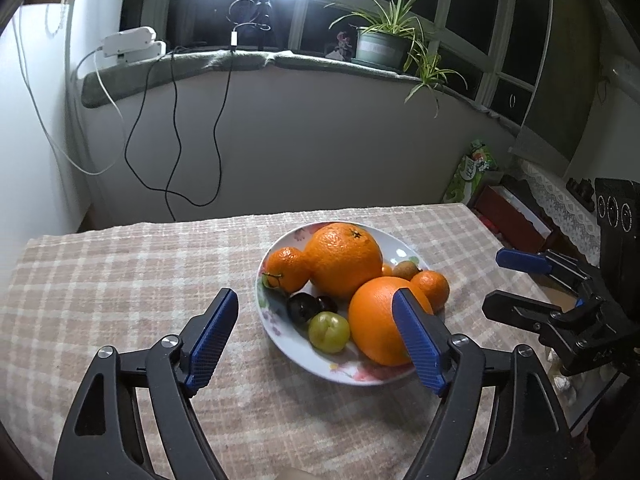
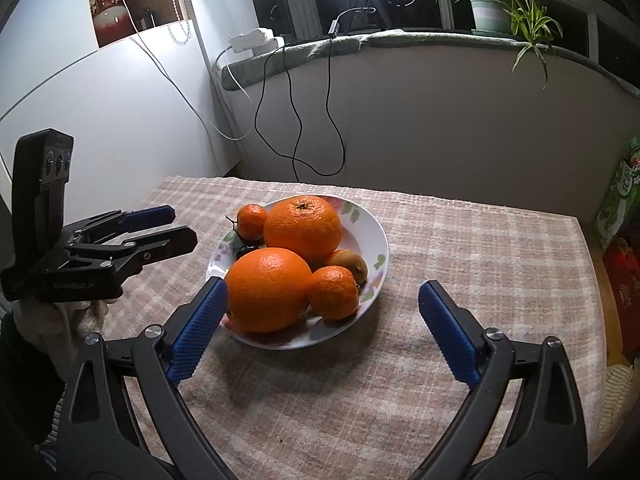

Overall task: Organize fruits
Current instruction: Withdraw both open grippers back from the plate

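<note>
A white floral plate [image 1: 280, 332] [image 2: 374, 224] sits on the checked tablecloth and holds two large oranges [image 1: 344, 258] [image 2: 266, 290], two small mandarins [image 1: 286, 268] [image 2: 334, 292], a kiwi [image 1: 406, 269] [image 2: 350, 264], dark plums [image 1: 302, 307] and a green plum [image 1: 329, 331]. My left gripper [image 1: 316, 308] is open and empty, just in front of the plate. My right gripper [image 2: 322, 300] is open and empty, at the plate's near rim. Each gripper shows in the other's view: the right one [image 1: 516, 280], the left one [image 2: 176, 226].
The table [image 1: 120, 280] is covered by a beige checked cloth. Behind it stand a wall with hanging cables [image 1: 176, 128], a sill with a potted plant [image 1: 380, 44] and a bright lamp. Boxes and a green bag [image 1: 474, 172] lie right of the table.
</note>
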The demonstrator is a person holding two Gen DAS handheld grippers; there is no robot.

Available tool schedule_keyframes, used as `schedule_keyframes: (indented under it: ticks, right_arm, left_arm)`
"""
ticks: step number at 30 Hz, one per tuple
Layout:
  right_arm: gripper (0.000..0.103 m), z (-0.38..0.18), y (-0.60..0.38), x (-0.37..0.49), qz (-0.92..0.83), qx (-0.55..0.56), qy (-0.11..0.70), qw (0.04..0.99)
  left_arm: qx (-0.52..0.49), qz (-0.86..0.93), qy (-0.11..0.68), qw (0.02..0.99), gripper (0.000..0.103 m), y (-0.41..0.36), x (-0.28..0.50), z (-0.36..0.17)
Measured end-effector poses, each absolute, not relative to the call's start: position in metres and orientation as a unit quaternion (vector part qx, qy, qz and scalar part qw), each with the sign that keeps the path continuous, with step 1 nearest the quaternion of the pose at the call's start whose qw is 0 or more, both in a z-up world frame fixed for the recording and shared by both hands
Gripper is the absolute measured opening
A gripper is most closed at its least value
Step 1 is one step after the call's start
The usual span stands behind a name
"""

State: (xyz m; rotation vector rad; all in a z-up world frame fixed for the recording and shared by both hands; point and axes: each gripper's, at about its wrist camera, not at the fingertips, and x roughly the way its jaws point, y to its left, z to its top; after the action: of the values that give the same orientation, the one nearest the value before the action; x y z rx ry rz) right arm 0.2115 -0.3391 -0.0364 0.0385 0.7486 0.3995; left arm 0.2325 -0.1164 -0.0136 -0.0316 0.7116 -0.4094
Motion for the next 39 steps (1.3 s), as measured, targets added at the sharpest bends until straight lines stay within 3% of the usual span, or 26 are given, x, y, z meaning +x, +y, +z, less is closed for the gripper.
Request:
schedule_keyframes:
  ticks: [19, 22, 39]
  right_arm:
    - [0.098, -0.017, -0.331, 0.157, 0.148, -0.007, 0.310, 0.939]
    - [0.103, -0.016, -0.333, 0.147, 0.140, -0.005, 0.303, 0.943]
    - [0.103, -0.018, -0.340, 0.135, 0.132, 0.012, 0.308, 0.942]
  left_arm:
    - [-0.011, -0.171, 0.316, 0.933, 0.080, -0.111, 0.172, 0.001]
    - [-0.009, -0.170, 0.314, 0.934, 0.080, -0.112, 0.163, 0.001]
    - [-0.013, -0.171, 0.310, 0.935, 0.080, -0.113, 0.144, 0.004]
